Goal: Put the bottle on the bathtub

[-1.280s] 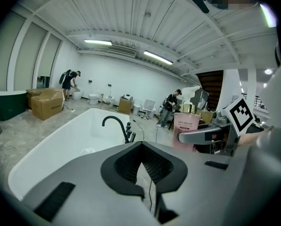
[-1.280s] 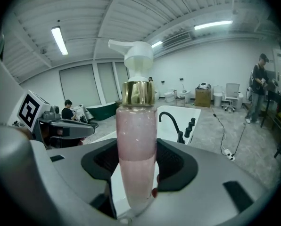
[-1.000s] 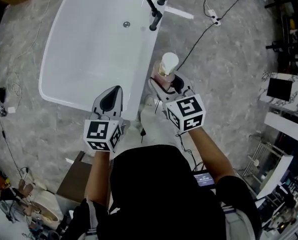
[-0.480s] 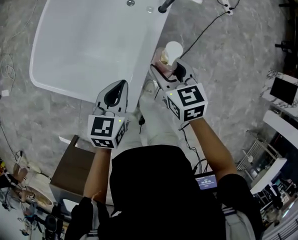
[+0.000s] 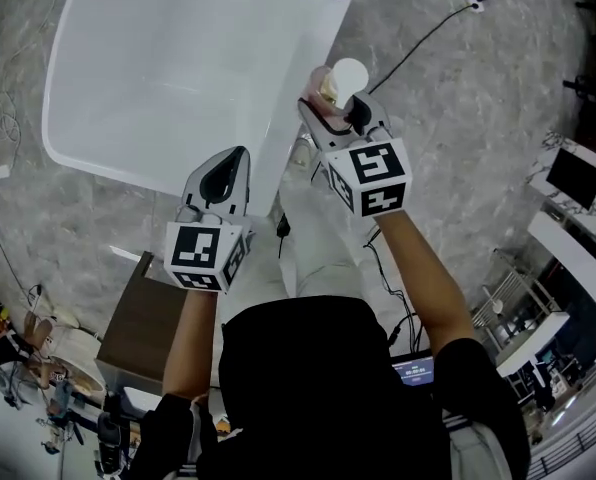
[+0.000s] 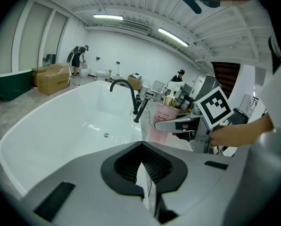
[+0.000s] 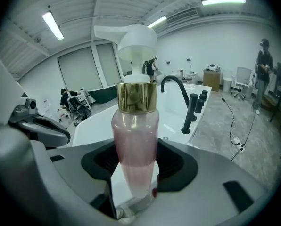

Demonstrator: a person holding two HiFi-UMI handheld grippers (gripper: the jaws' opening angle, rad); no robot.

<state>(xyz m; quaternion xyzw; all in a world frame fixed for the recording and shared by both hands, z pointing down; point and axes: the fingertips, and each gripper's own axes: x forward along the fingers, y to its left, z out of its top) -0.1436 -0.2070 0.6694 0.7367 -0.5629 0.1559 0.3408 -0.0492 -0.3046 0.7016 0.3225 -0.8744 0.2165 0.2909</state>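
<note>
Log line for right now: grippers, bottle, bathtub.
right gripper: shut on pink pump bottle, upright | left gripper: shut, empty, at bathtub rim | placement: bottle not yet released

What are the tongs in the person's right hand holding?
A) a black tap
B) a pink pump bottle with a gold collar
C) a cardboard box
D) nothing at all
B: the right gripper view shows the pink pump bottle standing upright, clamped between the two jaws of the right tongs.
</note>
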